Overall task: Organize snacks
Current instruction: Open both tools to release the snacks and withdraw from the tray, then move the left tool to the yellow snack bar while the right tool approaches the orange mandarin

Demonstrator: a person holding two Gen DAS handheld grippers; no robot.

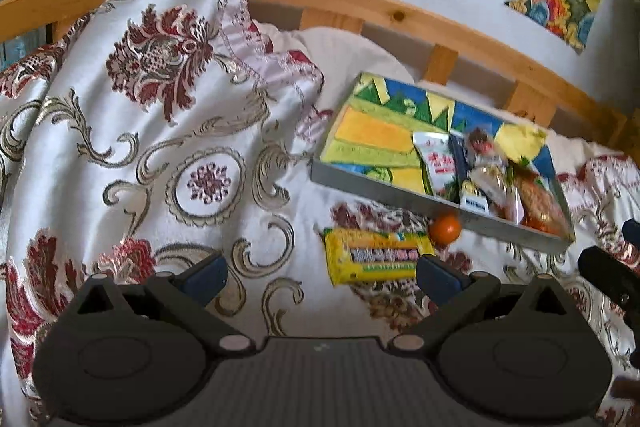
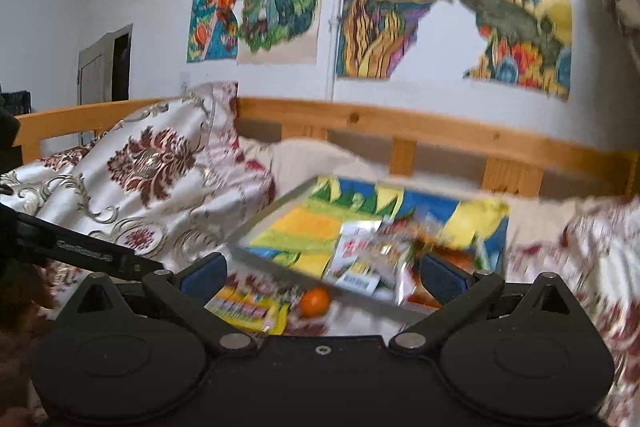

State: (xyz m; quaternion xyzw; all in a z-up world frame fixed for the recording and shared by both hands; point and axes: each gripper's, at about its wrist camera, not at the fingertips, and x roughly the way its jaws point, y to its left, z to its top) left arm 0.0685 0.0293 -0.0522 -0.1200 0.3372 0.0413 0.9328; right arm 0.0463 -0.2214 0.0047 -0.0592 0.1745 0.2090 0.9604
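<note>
1. Scene: bed w/ white-and-maroon brocade bedspread (image 1: 152, 131), wooden rail behind. Shallow grey-rimmed rectangular tray (image 1: 384, 193) w/ colourful painted base sits on the bedspread near the rail.
2. In tray, bunched at its right end: white sachet w/ red print (image 1: 436, 159), clear-wrapped orange snack pack (image 1: 540, 203), a few others; too blurred to ID.
3. Loose on the bedspread just outside tray's front edge: yellow rectangular wrapped snack bar (image 1: 372, 259) and small round orange fruit (image 1: 445, 227), the fruit near or touching the tray rim.
4. Left gripper (image 1: 320, 271): jaws wide apart, empty, aimed just left of the bar.
5. Right gripper (image 2: 320, 273): also spread, empty, above bar + fruit.
6. Step (my read): partway; approach to the loose items.
7. Next: centre jaws on the bar, close across its short side, lift over rim, drop in the tray's empty left half. Fruit may roll.
</note>
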